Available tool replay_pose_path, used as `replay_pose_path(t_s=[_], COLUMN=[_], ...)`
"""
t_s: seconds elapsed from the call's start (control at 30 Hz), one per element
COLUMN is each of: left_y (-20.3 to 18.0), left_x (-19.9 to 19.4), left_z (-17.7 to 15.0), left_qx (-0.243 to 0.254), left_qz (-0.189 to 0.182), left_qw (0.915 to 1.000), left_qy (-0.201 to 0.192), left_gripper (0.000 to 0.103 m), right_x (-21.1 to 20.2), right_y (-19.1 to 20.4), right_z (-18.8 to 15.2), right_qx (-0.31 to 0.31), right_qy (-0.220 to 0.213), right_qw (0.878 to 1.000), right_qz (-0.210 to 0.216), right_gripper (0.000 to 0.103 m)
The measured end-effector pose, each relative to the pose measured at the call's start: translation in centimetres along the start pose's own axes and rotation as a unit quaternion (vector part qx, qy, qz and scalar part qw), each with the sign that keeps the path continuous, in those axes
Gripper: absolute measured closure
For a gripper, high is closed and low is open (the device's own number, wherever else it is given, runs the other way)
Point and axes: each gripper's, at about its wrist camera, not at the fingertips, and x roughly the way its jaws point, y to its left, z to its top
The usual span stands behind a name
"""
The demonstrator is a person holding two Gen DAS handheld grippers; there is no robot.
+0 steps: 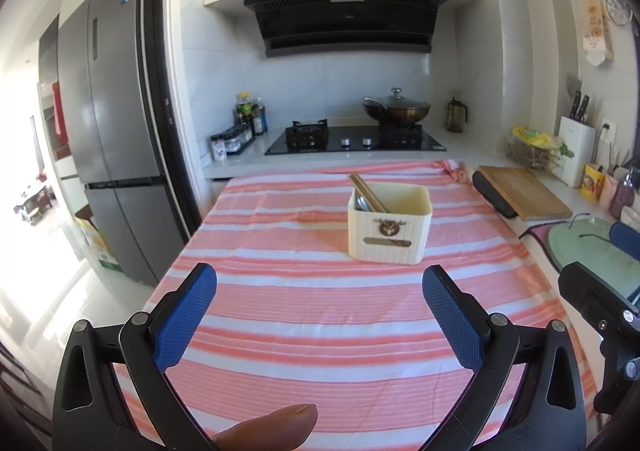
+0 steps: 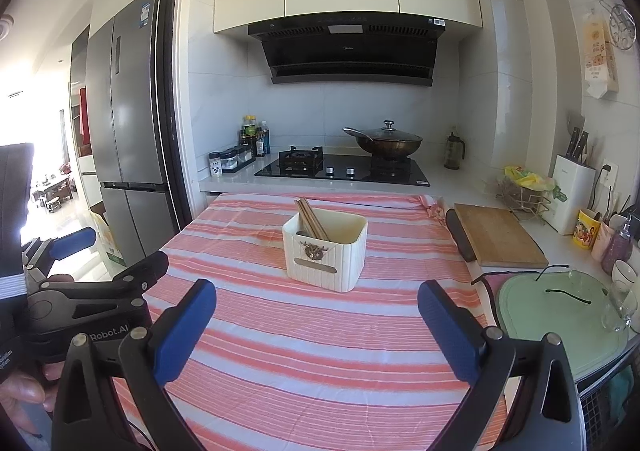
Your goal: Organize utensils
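A cream ribbed utensil box (image 1: 385, 235) (image 2: 326, 255) stands on the pink-and-white striped cloth (image 1: 304, 315) (image 2: 304, 347). Brown chopsticks (image 1: 367, 193) (image 2: 311, 219) lean in its left side next to a grey metal utensil (image 1: 362, 203). My left gripper (image 1: 319, 285) hovers open over the near cloth, short of the box, with nothing between its blue pads. My right gripper (image 2: 317, 301) is likewise open and empty, just in front of the box. Each gripper shows at the edge of the other's view.
A wooden cutting board (image 1: 524, 191) (image 2: 498, 235) and a green lidded dish (image 2: 560, 315) lie to the right. Behind the cloth are the gas hob (image 2: 344, 169), a lidded wok (image 2: 390, 143), spice jars (image 2: 230, 161) and a knife block (image 2: 570, 193). A fridge (image 2: 128, 131) stands left.
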Motion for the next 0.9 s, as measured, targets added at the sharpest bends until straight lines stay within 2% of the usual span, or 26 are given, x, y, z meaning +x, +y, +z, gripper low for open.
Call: replay_pose_path(t_s=[0.9], left_y=[0.01], left_x=[0.0], left_z=[-0.39], left_qx=[-0.003], left_qz=[-0.01], left_qw=[0.9999], left_qy=[0.007], left_gripper=[0.001], right_x=[-0.15], right_y=[0.37], right_z=[-0.6], right_qx=[-0.003], right_qy=[0.002], right_qw=[1.0], right_qz=[0.006], right_gripper=[0.0])
